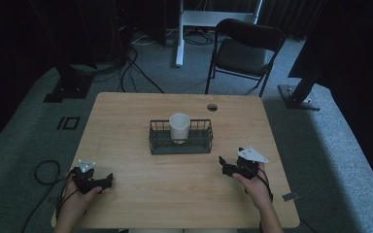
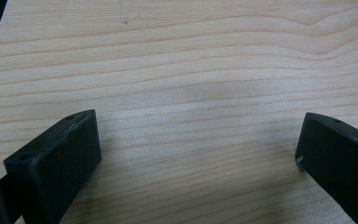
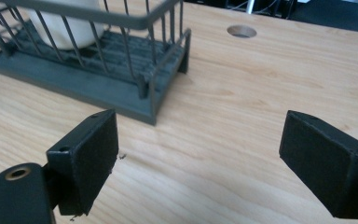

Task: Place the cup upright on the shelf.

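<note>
Tongs are both spread wide and empty right now. Left tongs sit low at the lower left of the high view, hovering over bare wood. Right tongs are at the lower right, angled toward the wire basket in the middle of the surface.

The white cup standing upright inside that basket is the nearest thing worth grabbing, so that's my guess for the target. It looks like a plain paper or thin plastic cup: probably very light, a bit squishy, easy to crush or tip. I'd pinch it gently across the rim or upper wall, since the basket's bars block the lower half.

Looks-wise: smooth, plain white, slightly tapered, open top, no handle that I can see. In the right gripper view the cup peeks through the bars at the upper left.
</note>
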{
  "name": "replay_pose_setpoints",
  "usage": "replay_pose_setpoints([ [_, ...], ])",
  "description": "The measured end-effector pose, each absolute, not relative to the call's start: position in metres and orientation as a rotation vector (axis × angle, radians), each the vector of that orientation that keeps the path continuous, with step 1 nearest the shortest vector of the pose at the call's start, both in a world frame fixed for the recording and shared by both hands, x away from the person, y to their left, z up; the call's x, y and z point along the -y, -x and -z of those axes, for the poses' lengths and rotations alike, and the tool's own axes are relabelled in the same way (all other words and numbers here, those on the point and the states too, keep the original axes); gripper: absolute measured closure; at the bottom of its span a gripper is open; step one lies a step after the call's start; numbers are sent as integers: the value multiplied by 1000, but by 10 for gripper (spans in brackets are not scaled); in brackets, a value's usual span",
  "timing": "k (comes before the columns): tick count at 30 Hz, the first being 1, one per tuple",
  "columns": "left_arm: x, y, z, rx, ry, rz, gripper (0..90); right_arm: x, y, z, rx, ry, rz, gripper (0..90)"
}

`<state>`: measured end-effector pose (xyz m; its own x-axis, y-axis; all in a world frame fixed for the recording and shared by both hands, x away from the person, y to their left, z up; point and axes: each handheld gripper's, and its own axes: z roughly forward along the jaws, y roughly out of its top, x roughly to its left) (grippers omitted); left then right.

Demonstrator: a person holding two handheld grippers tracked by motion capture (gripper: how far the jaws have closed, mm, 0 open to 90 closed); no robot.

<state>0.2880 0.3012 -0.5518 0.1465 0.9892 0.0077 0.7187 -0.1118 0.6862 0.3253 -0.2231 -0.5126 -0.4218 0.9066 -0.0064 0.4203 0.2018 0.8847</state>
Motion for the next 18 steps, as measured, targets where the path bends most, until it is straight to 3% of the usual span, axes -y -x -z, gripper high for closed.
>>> replay_pose_setpoints([
  [18, -301, -288, 552, -1628, -1893, -654, 3, 268, -311, 531, -1934, -1328, -1080, 114],
])
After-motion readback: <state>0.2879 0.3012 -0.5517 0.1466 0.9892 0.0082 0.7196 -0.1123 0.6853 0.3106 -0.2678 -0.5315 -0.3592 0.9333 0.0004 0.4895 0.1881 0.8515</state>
